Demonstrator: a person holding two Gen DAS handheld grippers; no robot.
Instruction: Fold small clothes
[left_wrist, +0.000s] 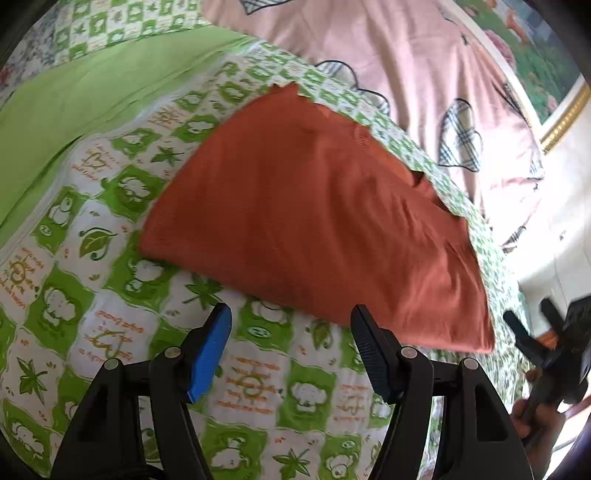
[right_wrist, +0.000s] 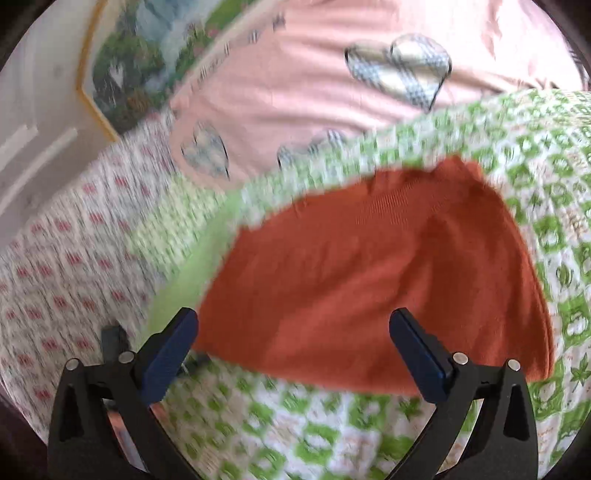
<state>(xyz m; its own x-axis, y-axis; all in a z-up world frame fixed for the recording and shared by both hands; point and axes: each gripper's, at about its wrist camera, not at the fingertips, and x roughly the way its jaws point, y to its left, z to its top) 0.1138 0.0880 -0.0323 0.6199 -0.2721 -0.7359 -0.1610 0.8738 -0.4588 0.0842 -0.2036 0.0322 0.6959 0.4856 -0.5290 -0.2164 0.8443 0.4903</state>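
A rust-orange garment (left_wrist: 314, 221) lies folded flat on a green-and-white patterned quilt (left_wrist: 110, 295). My left gripper (left_wrist: 291, 325) hovers at the garment's near edge, jaws open, nothing between the blue pads. In the right wrist view the same garment (right_wrist: 369, 277) fills the middle. My right gripper (right_wrist: 295, 321) stands wide open just above its near edge, and the pads do not press on the cloth. The right gripper (left_wrist: 546, 332) also shows at the right rim of the left wrist view, held by a hand (left_wrist: 532, 417).
A pink sheet with plaid hearts (left_wrist: 406, 55) lies beyond the quilt. A plain green cloth (left_wrist: 74, 103) lies at the far left. A gold-framed picture (right_wrist: 129, 66) leans at the back. A white cloth with red marks (right_wrist: 74, 258) lies left of the quilt (right_wrist: 295, 424).
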